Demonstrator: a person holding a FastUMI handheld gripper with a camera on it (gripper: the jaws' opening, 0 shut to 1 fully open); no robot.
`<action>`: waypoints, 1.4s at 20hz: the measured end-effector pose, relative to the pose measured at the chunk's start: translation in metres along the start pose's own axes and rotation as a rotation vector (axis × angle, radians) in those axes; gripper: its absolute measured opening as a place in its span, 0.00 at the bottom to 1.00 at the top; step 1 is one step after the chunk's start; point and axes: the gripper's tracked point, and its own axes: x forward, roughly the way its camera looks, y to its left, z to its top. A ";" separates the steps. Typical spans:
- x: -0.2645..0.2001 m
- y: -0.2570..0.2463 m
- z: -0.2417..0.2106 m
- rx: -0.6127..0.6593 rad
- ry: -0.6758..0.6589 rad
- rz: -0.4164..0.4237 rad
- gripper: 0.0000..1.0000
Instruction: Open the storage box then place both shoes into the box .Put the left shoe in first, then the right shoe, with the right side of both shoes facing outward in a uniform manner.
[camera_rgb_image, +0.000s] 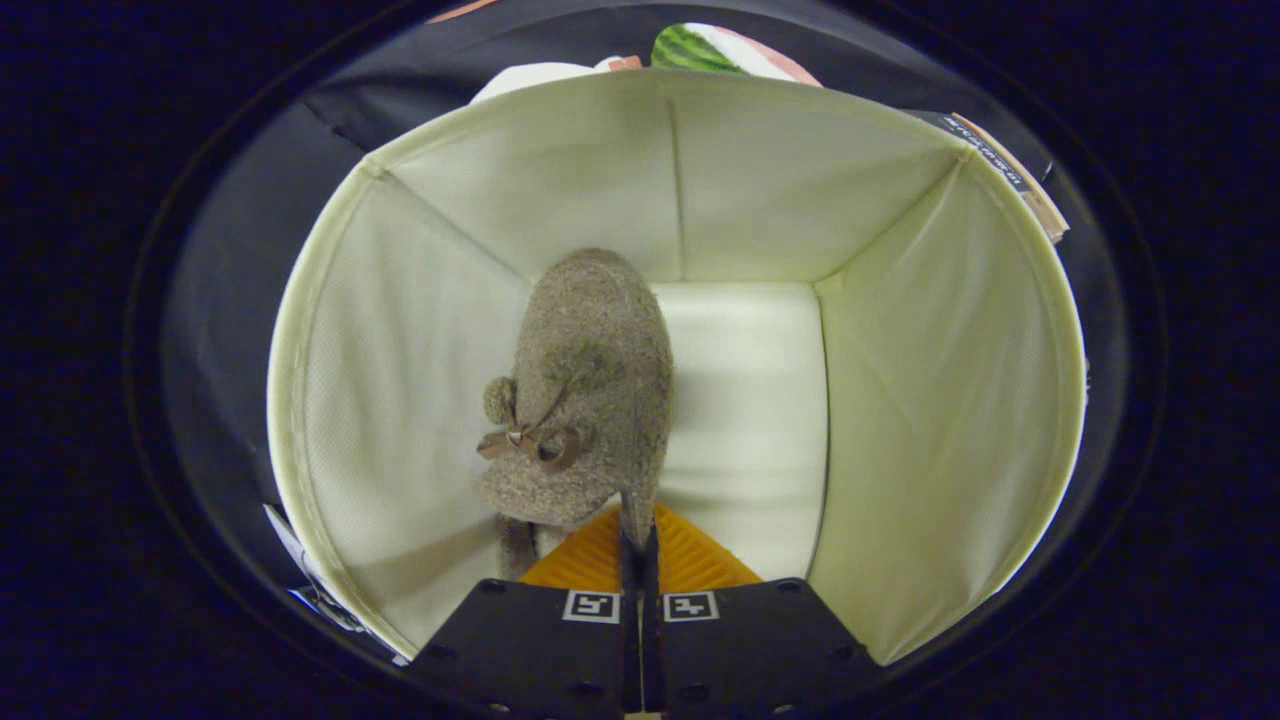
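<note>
Tool is pinched tight on the back edge of the fuzzy shoe, which hangs inside the box, nr its left wall.

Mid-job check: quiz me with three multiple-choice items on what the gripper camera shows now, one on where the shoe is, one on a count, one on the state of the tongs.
1. Where is the shoe?
A. Inside the storage box, by its left wall
B. On top of a closed lid
C. On the floor beside the box

2. How many shoes show inside the box?
A. None
B. One
C. Two

3. What are the tongs doing?
A. Wide open, touching nothing
B. Shut on the box rim
C. Shut on the shoe's rear edge

Answers: 1 A, the cream walls surround it on all sides. 2 B, one fuzzy grey-brown shoe with a small bow, bare floor beside it. 3 C, both fingers pinch a thin edge of the shoe.
</note>
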 end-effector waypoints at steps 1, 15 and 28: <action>0.000 -0.001 0.001 -0.007 0.001 0.014 0.07; -0.165 -0.085 0.006 -0.112 -0.193 0.202 0.97; -0.151 -0.394 0.014 0.005 -0.214 0.038 0.97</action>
